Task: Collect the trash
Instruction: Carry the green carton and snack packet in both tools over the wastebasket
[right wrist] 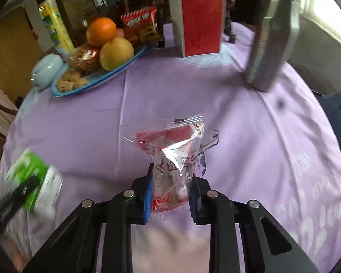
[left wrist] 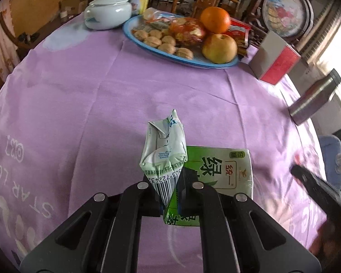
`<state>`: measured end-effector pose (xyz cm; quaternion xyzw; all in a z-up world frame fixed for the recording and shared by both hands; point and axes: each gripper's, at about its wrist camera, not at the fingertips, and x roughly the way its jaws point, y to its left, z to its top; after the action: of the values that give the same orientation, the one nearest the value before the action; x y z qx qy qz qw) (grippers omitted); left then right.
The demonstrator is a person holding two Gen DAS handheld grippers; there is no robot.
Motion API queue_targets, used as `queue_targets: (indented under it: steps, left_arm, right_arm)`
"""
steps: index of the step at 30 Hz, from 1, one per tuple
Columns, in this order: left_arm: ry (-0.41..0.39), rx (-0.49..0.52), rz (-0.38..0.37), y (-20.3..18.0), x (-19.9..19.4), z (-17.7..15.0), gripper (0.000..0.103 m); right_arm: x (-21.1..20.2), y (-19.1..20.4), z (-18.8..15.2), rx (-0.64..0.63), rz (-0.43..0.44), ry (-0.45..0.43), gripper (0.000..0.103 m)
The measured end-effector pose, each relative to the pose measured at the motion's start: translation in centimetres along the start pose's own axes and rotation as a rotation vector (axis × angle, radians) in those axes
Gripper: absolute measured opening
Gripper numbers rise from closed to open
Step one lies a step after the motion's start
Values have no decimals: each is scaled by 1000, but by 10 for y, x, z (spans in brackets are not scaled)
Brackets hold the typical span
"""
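My left gripper point(left wrist: 169, 187) is shut on a crumpled white-and-green drink carton point(left wrist: 163, 152) with a barcode, held upright above the purple tablecloth. A flat green tea carton point(left wrist: 218, 170) lies on the cloth just behind and right of it. My right gripper point(right wrist: 170, 188) is shut on a clear and red plastic snack wrapper point(right wrist: 172, 157), whose upper part stands up between the blue pads. In the right wrist view the left gripper and green carton point(right wrist: 31, 177) appear blurred at the lower left. In the left wrist view the right gripper's finger point(left wrist: 318, 186) shows at the right edge.
A blue plate point(left wrist: 147, 47) with walnuts, an orange point(left wrist: 214, 19), a pear point(left wrist: 219, 47) and snack packs sits at the back. A white lidded jar point(left wrist: 106, 11), a red-and-grey box point(left wrist: 275, 59) and a steel flask point(left wrist: 313, 97) stand around it.
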<state>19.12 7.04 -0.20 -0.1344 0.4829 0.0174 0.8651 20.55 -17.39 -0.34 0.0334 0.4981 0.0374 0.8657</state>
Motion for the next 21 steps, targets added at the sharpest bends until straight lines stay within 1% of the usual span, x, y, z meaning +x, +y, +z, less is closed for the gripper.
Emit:
queue_targets:
  steps: [4, 6, 8, 9, 11, 13, 15, 18, 20, 21]
  left_arm:
    - [-27, 49, -32, -16, -11, -9, 9]
    - [-44, 84, -48, -27, -19, -17, 9]
    - [-50, 121, -82, -41, -26, -25, 9]
    - [-54, 152, -100, -50, -29, -30, 9]
    - [-76, 207, -117, -68, -38, -39, 9]
    - [-100, 261, -118, -86, -45, -51, 9]
    - [-101, 327, -131, -108, -50, -67, 9]
    - [-94, 429, -156, -139, -61, -94, 9]
    - [-97, 482, -164, -157, -69, -112, 9]
    - [-98, 513, -170, -167, -74, -122, 9]
  right_arm:
    - [-49, -38, -48, 49, -18, -39, 26]
    - [-65, -57, -69, 82, -13, -53, 26]
    - [-84, -82, -98, 125, -22, -74, 26]
    - [-94, -94, -114, 151, -31, -84, 26]
    - [-118, -123, -148, 222, -87, -122, 26]
    - [-135, -149, -174, 291, -111, -151, 26]
    - [-152, -180, -208, 355, -159, -146, 26]
    - [-172, -209, -247, 416, -203, -155, 26]
    - [-183, -226, -271, 459, -219, -164, 26]
    - [-185, -231, -280, 475, -214, -163, 26]
